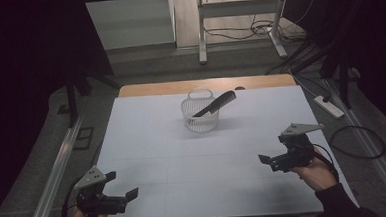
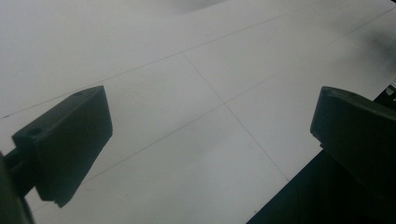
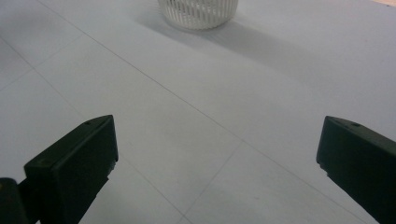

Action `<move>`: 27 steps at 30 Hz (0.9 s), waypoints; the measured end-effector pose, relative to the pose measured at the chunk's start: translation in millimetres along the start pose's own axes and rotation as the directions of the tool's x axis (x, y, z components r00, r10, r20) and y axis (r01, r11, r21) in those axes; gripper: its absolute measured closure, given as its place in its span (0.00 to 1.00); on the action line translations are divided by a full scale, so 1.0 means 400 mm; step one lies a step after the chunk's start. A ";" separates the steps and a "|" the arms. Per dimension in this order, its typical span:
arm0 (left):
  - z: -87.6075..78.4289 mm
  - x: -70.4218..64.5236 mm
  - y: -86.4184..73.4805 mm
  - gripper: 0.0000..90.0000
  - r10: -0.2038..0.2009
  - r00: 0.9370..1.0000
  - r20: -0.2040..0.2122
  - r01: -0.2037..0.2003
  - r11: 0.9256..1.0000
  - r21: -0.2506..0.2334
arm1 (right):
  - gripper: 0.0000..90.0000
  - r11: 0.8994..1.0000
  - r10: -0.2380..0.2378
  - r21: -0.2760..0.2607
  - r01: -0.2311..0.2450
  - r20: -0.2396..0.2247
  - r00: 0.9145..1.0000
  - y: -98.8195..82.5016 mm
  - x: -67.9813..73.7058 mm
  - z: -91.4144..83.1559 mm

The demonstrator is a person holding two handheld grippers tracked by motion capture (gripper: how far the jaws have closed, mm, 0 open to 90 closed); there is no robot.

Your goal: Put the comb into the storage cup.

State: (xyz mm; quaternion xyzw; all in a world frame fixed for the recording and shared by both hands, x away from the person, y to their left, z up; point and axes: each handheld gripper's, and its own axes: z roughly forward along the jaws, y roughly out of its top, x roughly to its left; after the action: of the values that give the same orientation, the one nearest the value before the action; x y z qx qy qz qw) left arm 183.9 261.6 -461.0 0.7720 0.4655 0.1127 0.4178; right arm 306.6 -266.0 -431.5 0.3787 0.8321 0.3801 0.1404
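One small white basket [image 1: 200, 115] stands on the white table [image 1: 147, 141], well ahead of both grippers' fingers. It is round, made of thin plastic ribs with gaps between them, and it has a loop handle at the back. One dark comb [image 1: 215, 103] leans inside it. The comb is long and flat, and its upper end sticks out over the rim toward the right.

The table top is smooth and pale, with thin lines crossing it. A strip of bare wood [image 1: 205, 85] shows along its far edge.

There are two grippers, each held in one hand. The left gripper [image 1: 119, 198] is at the near left corner, and its two black blocky fingers [image 2: 70, 140] are spread wide with only table between them. The right gripper [image 1: 274, 160] is near the right edge, and its fingers [image 3: 74, 163] are spread wide too, holding nothing. In the right gripper view, the basket's ribbed bottom sits far past the fingertips, and nothing lies in between.

Beside the table on the right, a white power strip [image 1: 328, 106] and a looped black cable [image 1: 358, 142] lie on the grey floor.
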 end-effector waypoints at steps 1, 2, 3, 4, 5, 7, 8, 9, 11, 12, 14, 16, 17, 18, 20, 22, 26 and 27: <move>0.000 0.000 0.000 0.00 -0.002 1.000 0.000 0.002 1.000 -0.001 | 0.00 1.000 -0.001 -0.003 0.001 0.002 1.000 -0.002 -0.001 -0.003; 0.000 0.000 0.000 0.00 -0.002 1.000 0.000 0.002 1.000 -0.001 | 0.00 1.000 0.000 -0.005 0.000 0.005 1.000 -0.007 -0.002 -0.007; 0.000 0.001 0.000 0.00 -0.004 1.000 0.001 0.004 1.000 -0.002 | 0.00 1.000 -0.001 -0.006 0.001 0.008 1.000 -0.009 -0.003 -0.010; 0.000 0.001 0.000 0.00 -0.005 1.000 0.001 0.005 1.000 -0.002 | 0.00 1.000 0.002 -0.007 -0.002 0.011 1.000 -0.013 -0.003 -0.013; 0.000 0.001 0.000 0.00 -0.005 1.000 0.002 0.005 1.000 -0.002 | 0.00 1.000 0.002 -0.009 -0.002 0.012 1.000 -0.016 -0.004 -0.016; 0.000 0.001 0.000 0.00 -0.005 1.000 0.002 0.005 1.000 -0.001 | 0.00 1.000 0.008 -0.010 -0.008 0.017 1.000 -0.023 -0.005 -0.023; 0.000 0.001 0.000 0.00 -0.005 1.000 0.002 0.005 1.000 -0.001 | 0.00 1.000 0.013 -0.009 -0.013 0.020 1.000 -0.027 -0.005 -0.026; 0.000 0.001 0.000 0.00 -0.006 1.000 0.002 0.006 1.000 -0.002 | 0.00 1.000 0.014 -0.010 -0.014 0.022 1.000 -0.030 -0.006 -0.029; 0.000 0.002 0.000 0.00 -0.007 1.000 0.003 0.007 1.000 -0.001 | 0.00 1.000 0.018 -0.009 -0.018 0.030 0.999 -0.038 -0.007 -0.035; 0.000 0.002 0.000 0.00 -0.006 1.000 0.003 0.006 1.000 -0.001 | 0.00 1.000 0.023 -0.007 -0.023 0.033 0.999 -0.041 -0.007 -0.039; 0.000 0.002 0.000 0.00 -0.007 1.000 0.003 0.007 1.000 0.000 | 0.00 1.000 0.030 -0.003 -0.030 0.042 0.999 -0.049 -0.009 -0.046; 0.000 0.002 0.000 0.00 -0.007 1.000 0.003 0.007 1.000 0.000 | 0.00 0.999 0.037 -0.001 -0.037 0.050 0.998 -0.058 -0.012 -0.053; 0.000 0.002 0.000 0.00 -0.007 1.000 0.003 0.007 1.000 0.000 | 0.00 0.999 0.043 0.001 -0.043 0.052 0.998 -0.062 -0.013 -0.057; 0.000 0.002 0.000 0.00 -0.008 1.000 0.003 0.008 1.000 0.000 | 0.00 0.999 0.045 0.001 -0.045 0.052 0.998 -0.066 -0.014 -0.060; 0.000 0.002 0.000 0.00 -0.008 1.000 0.003 0.008 1.000 0.000 | 0.00 0.999 0.050 0.002 -0.050 0.061 0.997 -0.073 -0.016 -0.067; 0.000 0.002 0.000 0.00 -0.008 1.000 0.003 0.008 1.000 0.000 | 0.00 0.998 0.055 0.004 -0.055 0.070 0.996 -0.081 -0.018 -0.077; -0.001 0.003 0.000 0.00 -0.010 1.000 0.004 0.010 1.000 -0.002 | 0.00 0.998 0.062 0.007 -0.063 0.086 0.994 -0.093 -0.021 -0.091; -0.001 0.003 0.000 0.00 -0.010 1.000 0.004 0.010 1.000 -0.002 | 0.00 0.998 0.062 0.007 -0.063 0.086 0.994 -0.093 -0.021 -0.091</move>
State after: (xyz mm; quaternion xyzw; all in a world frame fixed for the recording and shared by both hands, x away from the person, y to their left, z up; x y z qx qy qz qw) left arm 184.3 262.6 -461.1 0.7695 0.4683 0.1094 0.4202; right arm 273.9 -306.9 -434.9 0.4212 0.8149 0.3636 0.1620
